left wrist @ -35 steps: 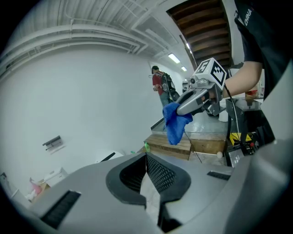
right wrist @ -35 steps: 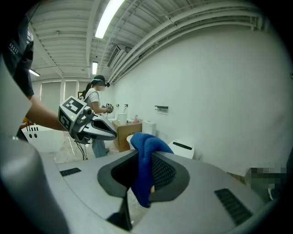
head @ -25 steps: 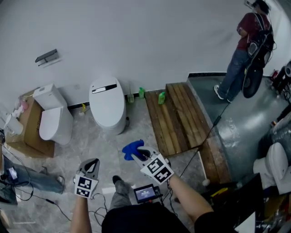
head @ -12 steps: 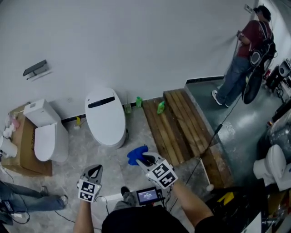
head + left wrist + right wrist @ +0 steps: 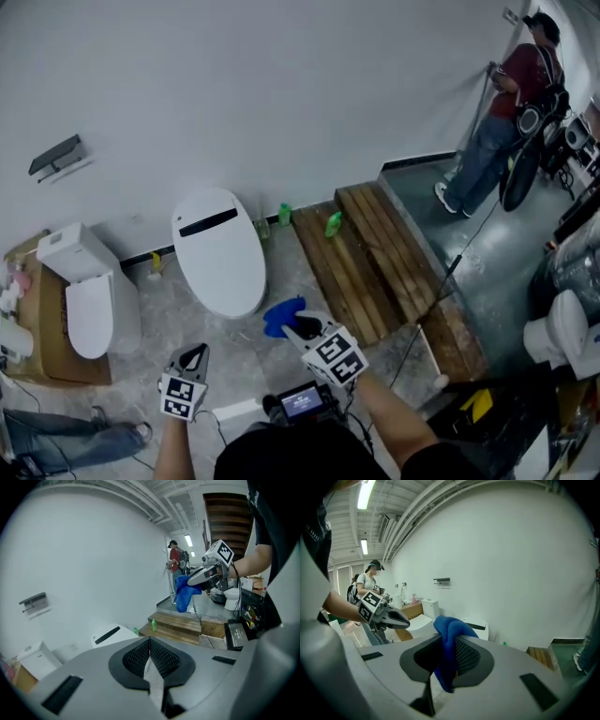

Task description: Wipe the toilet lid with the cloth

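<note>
Right gripper (image 5: 292,325) had its jaws clamped on the blue cloth (image 5: 279,314). One fold was bunched up between the pads and the rest drooped down below them. Left gripper (image 5: 192,356) had its jaws pressed together with nothing in them. I held both out in front of me above the grey floor (image 5: 281,272), the left one down and off to the side, well apart from the right.

The toilet lid (image 5: 220,258) was down, white, with a dark strip (image 5: 208,223) near the back end, and the toilet stood against the white wall (image 5: 281,94). The cloth hung near the front of the lid, off toward the right side, not touching it.

Other stuff around:
- A second toilet (image 5: 89,305) stood off to the left, just beside a cardboard box (image 5: 42,361).
- A wooden platform (image 5: 370,253) lay to the right of the lid, with a green bottle (image 5: 333,224) on its back edge.
- Another green bottle (image 5: 284,214) stood on the floor between the toilet and the platform.
- A person (image 5: 516,84) in a red top stood way over by the far right wall.
- A small screen (image 5: 302,403) sat down close to my body.
</note>
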Available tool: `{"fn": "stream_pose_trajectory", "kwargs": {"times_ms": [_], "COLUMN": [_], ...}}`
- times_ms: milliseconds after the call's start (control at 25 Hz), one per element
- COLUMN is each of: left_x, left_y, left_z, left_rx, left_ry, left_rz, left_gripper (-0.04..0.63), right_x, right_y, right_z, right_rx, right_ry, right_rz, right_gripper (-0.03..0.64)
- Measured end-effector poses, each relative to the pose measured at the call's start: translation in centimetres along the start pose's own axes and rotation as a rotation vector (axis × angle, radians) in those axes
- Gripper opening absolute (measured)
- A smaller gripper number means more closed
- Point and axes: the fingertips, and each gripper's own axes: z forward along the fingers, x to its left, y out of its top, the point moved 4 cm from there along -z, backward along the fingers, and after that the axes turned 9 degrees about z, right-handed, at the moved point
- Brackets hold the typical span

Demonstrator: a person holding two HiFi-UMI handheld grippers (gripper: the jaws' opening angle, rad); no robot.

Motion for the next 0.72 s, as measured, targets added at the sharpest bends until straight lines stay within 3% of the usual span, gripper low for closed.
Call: {"fn": "stream_pose_trajectory", "kwargs": {"times_ms": [360,720], "left_x": [2.5,8.7], "left_y": [-1.4,0.5], "left_z": [3.4,7.4], "left_rx": [0.030,0.071], "left_ry": [-0.019,0.093], "left_rz": [-0.008,-0.048], "left_gripper": [0.011,0.011], "right_x": [-2.0,-6.9], "right_y": [1.3,5.8], "right_z": [5.2,12.5], "right_rx": [0.038,0.057], "right_ry": [0.030,0.147], "right_rz": [0.003,-0.014], "right_gripper": [0.067,0.067]}}
